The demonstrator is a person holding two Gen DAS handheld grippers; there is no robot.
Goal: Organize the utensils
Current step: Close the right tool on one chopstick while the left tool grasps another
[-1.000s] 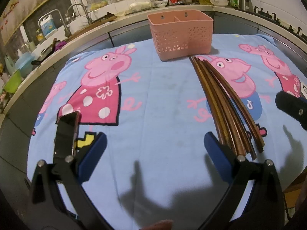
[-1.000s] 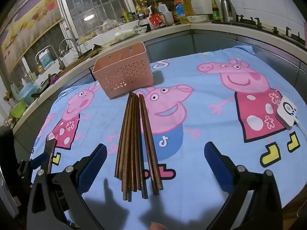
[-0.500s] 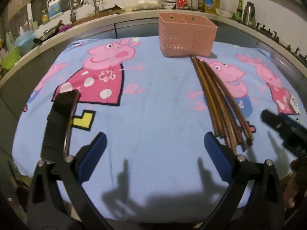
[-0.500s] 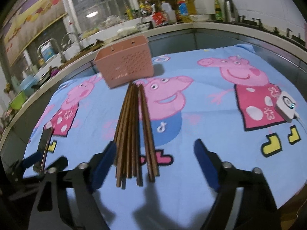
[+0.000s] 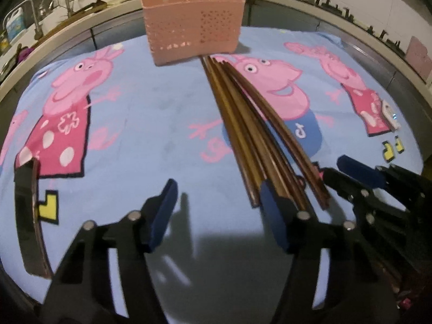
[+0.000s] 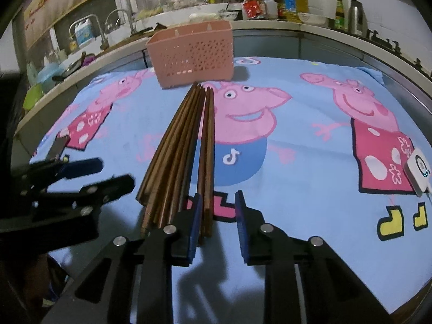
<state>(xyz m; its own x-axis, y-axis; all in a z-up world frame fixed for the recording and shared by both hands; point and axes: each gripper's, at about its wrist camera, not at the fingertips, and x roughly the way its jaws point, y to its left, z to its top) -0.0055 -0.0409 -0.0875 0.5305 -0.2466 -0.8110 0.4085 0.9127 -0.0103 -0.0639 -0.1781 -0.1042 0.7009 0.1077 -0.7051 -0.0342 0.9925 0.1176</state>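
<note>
The jaws of the left gripper (image 5: 218,210) are closing, still well apart; they press on nothing, though the ends of the leftmost chopsticks (image 5: 243,113) lie just inside its right pad. The right gripper (image 6: 218,216) has its jaws drawn narrow with a gap still showing; the ends of the rightmost sticks sit in that gap against the left pad, and the other pad is not touching them, so no grip is seen yet.

The chopsticks lie flat on the cloth (image 5: 148,113) as a loose bundle; in the left view they run from the basket (image 5: 193,27) at 12 o'clock down toward 5 o'clock, tips almost touching its foot. The basket stands upright; what it holds cannot be seen.

The sticks are probably light, stiff and smooth, so they may roll or slide out of a pinch; a bundle is likely to splay. A hold on one or two, a little up from the near ends, looks safest; the soft cloth should let a pad get under them.
</note>
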